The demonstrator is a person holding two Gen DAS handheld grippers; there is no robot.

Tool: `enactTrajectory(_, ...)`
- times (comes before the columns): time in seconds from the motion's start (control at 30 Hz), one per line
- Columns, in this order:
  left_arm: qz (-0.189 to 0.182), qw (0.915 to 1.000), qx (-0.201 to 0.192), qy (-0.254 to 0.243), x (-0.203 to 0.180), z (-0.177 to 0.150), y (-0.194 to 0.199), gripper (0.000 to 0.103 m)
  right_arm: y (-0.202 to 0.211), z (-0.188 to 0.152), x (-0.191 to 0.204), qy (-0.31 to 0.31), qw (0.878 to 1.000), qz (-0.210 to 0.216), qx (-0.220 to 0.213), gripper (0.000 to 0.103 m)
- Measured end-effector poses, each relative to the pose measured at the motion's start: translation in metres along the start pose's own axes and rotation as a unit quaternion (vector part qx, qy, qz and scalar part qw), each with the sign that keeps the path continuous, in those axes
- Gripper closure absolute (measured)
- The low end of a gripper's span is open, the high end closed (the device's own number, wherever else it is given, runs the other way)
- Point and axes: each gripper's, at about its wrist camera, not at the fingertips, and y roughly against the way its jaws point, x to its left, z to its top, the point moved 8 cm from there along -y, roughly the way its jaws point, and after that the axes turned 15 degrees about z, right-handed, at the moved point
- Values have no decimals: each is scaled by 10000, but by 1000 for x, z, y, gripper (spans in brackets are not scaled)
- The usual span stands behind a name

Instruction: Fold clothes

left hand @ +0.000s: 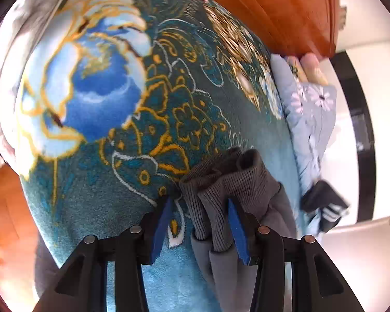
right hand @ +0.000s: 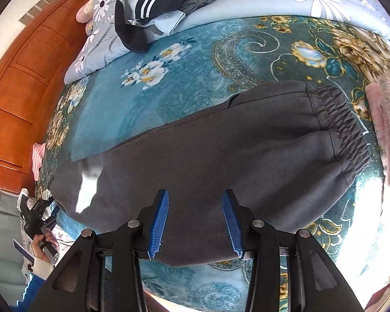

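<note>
Matt grey fleece sweatpants (right hand: 221, 156), ribbed cuffs (left hand: 221, 179)

My left gripper (left hand: 200, 231) and right gripper (right hand: 195, 223) look alike: 2 black angular plastic arms, each tipped with a ribbed blue pad, with round silver screws along the near joints. In the right view, my left hand (right hand: 43, 244) shows bare skin, a white cuff and a blue sleeve.

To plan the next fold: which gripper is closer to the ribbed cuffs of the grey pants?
Left. The left gripper has the ribbed cuffs between its open fingers. The right gripper hovers open over the grey pants nearer the elastic waistband.
</note>
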Motion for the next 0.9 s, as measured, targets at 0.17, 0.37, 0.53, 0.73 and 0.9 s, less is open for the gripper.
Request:
enactTrajectory(0.17,-8,9998,-111,134,-4,-1,6,90,-3,-3,3,-119,9999,92,9,59)
enactTrajectory(0.37,153,9983,-458,-311,-32,-3,50,92,1,-7,9,-236,9985,465,-145,59)
enactTrajectory(0.53,149,9791,-1109,-1698,-109,-29,111,92,11,-11,0,-434,9948,842,-375,59)
enactTrajectory(0.73,-243,9409,-1468,-3041,-202,-96,161,92,12,-25,-14,-788,9865,1348,-497,59)
enactTrajectory(0.9,-638,9015,-1222,-4103,-273,-186,160,92,15,-33,-25,-719,9851,1465,-545,59)
